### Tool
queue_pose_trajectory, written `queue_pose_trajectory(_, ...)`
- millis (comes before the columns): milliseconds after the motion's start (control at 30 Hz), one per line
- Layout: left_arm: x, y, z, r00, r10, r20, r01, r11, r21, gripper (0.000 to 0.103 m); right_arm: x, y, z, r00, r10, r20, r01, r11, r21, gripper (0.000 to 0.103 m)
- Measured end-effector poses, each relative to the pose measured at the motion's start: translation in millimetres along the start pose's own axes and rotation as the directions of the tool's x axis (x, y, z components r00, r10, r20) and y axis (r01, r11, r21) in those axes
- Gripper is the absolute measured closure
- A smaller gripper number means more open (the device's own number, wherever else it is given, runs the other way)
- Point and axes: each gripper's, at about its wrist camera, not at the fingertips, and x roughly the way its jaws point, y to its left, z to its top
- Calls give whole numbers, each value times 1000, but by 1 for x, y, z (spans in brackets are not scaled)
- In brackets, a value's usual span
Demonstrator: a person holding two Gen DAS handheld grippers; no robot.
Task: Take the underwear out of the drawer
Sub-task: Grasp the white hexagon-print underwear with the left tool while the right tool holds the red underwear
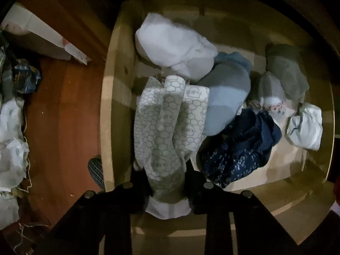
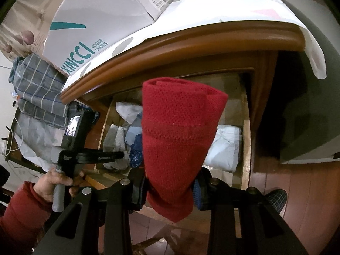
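Observation:
My left gripper (image 1: pixel 167 193) is shut on a rolled grey-and-white honeycomb-patterned garment (image 1: pixel 167 127), held over the open wooden drawer (image 1: pixel 108 106). Below it in the drawer lie a white roll (image 1: pixel 170 44), a blue-grey roll (image 1: pixel 225 97), a navy patterned piece (image 1: pixel 238 148), a grey piece (image 1: pixel 286 72) and a white bundle (image 1: pixel 306 127). My right gripper (image 2: pixel 170 191) is shut on a rolled red knit garment (image 2: pixel 178 136), held above the drawer's (image 2: pixel 246 140) front. The left gripper (image 2: pixel 99 156) shows in the right wrist view, over the drawer's left part.
The dresser's brown top edge (image 2: pixel 170 48) carries a white cloth and a XINCCI shoe box (image 2: pixel 95 27). Checked fabric (image 2: pixel 40 89) is piled at left. Red-brown wooden floor (image 1: pixel 63 116) lies left of the drawer, with clothes heaped (image 1: pixel 10 138) on it. A slippered foot (image 2: pixel 276 197) stands by the drawer.

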Motion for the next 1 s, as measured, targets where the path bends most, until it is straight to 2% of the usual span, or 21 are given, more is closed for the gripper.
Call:
queue_pose_trajectory(167,-15,0,-9,999,-14,43,13,1000,6,77,1,5,0,999,-36,0,36,999,-19,71)
queue_pose_trajectory(433,-64,10,-29,989,-32,142,32,999,5,77,10,10,-1,993,-117,-34,115,992,-45,72)
queue_pose_trajectory(600,-98,6,-45,976,-11,218,6,1000,24,77,14,12,-2,984,-171,-42,168,984,-59,72)
queue_pose_trajectory(1000,-156,9,-63,942,-30,334,28,1000,11,77,19,15,-3,962,-268,-47,264,961,-80,72)
